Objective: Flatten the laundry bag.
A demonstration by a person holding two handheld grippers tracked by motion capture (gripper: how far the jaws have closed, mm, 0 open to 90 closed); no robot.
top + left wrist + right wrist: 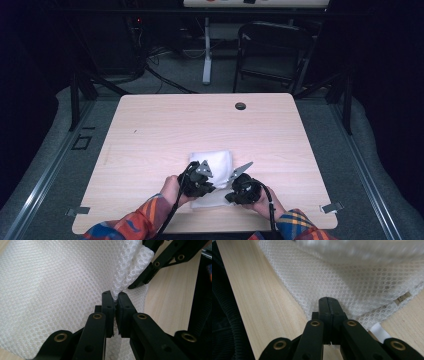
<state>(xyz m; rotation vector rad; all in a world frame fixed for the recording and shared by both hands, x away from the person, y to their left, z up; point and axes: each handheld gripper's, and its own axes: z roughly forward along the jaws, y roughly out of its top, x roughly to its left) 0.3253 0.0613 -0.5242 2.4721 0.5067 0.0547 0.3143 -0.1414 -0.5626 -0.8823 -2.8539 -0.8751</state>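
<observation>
A white mesh cloth [212,165] lies folded on the wooden table [150,135], at the near middle of the top, just in front of the person's two hands.

Left gripper [199,181]: held in the left hand [172,191] over the near left edge of the cloth. In the left gripper view its jaws are closed on a raised pinch of the white mesh cloth [50,290]; the mesh rises from between the pads [108,302] in a narrow ridge and spreads out above them. The linkage of the right gripper [160,262] shows at the upper right of that view, touching the same bunched fold.

Right gripper [242,187]: held in the right hand [262,202] at the near right edge of the cloth. In the right gripper view its jaws are pressed together with no visible gap, tips at a corner of the white mesh cloth [352,282] lying flat on the table [262,302]. Whether mesh is caught between them cannot be told. A small woven label [402,298] sits at the cloth's hem, and a white tag [380,333] lies just beside the jaws.

A dark grommet hole [240,106] sits at the far side of the table, well apart from the cloth.
</observation>
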